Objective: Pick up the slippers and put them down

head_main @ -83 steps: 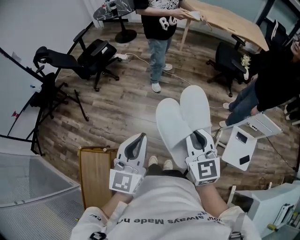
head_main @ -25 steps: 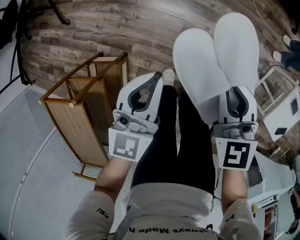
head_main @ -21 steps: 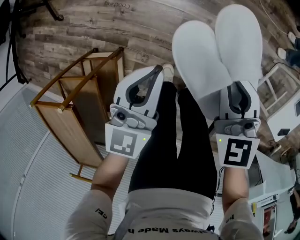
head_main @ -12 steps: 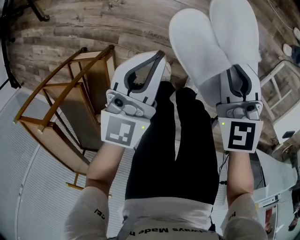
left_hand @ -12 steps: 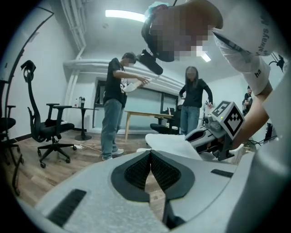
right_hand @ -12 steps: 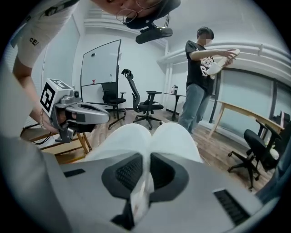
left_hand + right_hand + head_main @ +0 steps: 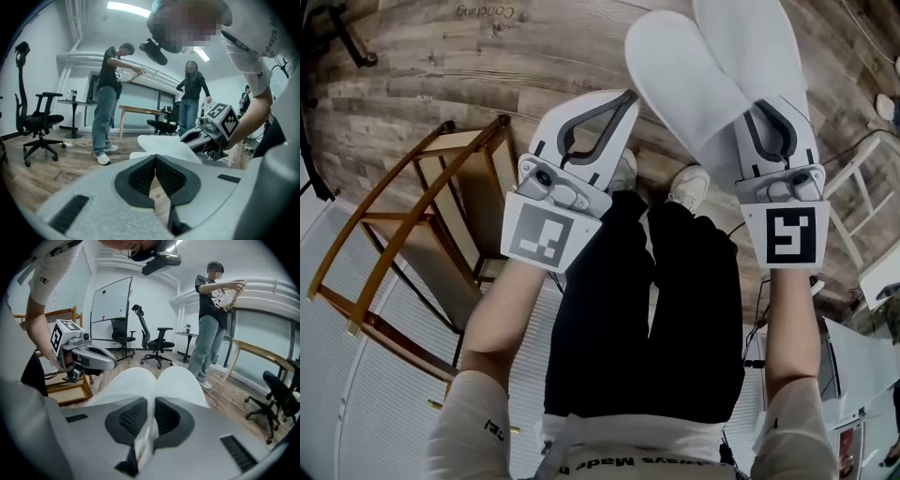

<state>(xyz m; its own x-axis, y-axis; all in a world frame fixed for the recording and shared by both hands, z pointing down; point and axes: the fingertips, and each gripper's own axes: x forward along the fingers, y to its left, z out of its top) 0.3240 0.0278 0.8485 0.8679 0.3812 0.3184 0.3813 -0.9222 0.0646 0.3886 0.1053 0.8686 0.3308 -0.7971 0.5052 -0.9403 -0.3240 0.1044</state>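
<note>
Above the plank floor (image 7: 441,84), out past the person's shoes (image 7: 689,185), the 2 white slippers (image 7: 703,75) hang side by side from my right gripper (image 7: 766,111). I judge them light, soft and floppy: thin, flat cloth that will sag from a pinch and could slide out if the 2 layers shift, though nothing about them looks fragile. The heel ends, pressed together, seem the sensible place to hold. That is where the right gripper has them, with its jaws nearly closed and the pads squeezing white fabric from both slippers. My left gripper (image 7: 623,98) sits beside them, apart from the slippers, its jaws closed tip to tip on nothing.
</note>
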